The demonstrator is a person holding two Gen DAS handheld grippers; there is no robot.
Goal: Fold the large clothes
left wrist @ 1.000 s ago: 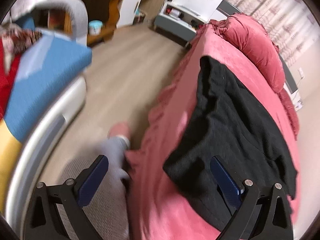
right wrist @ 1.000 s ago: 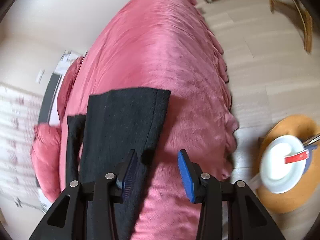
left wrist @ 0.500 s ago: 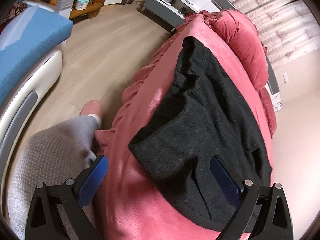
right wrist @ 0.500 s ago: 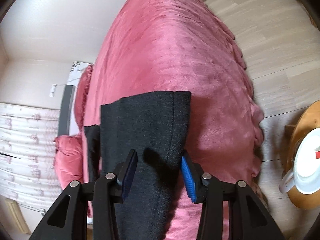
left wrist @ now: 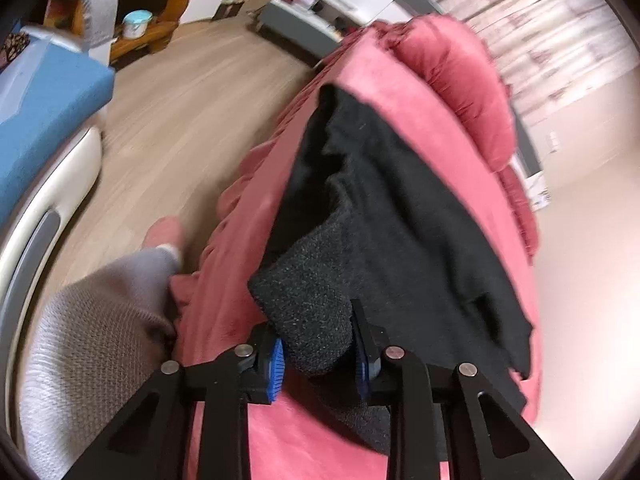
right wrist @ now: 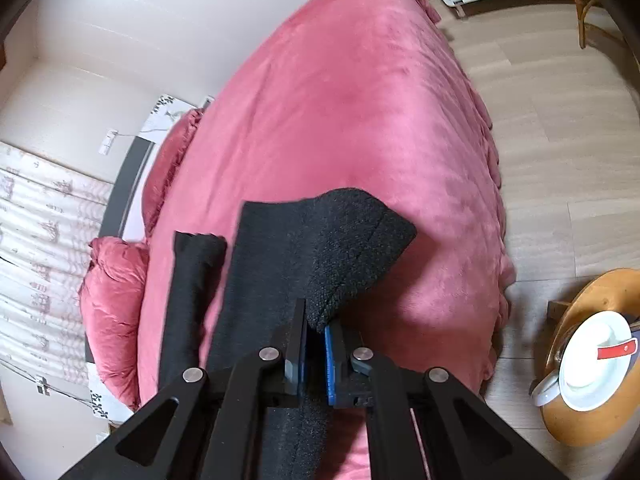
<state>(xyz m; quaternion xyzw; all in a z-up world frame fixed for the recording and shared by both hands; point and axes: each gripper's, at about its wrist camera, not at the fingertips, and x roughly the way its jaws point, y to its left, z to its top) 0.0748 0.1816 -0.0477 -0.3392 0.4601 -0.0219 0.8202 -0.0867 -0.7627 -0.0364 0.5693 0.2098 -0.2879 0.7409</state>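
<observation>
Left wrist view: left gripper (left wrist: 318, 354) pinches a bunched corner of the black sweater (left wrist: 400, 216); right gripper (right wrist: 316, 354) is clamped on its hem. Ahead, the rest lies on the pink bedspread (right wrist: 360, 100). I'd lift both corners evenly, keeping the fabric taut.

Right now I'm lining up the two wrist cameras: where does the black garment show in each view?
Left wrist view: the black garment fills the centre, running from the left claw, which pinches a bunched corner, up toward the pink pillow.
Right wrist view: the black garment sits lower centre, its raised edge pinched in the right claw.
Shared landmark: the pink bedspread under it.
</observation>
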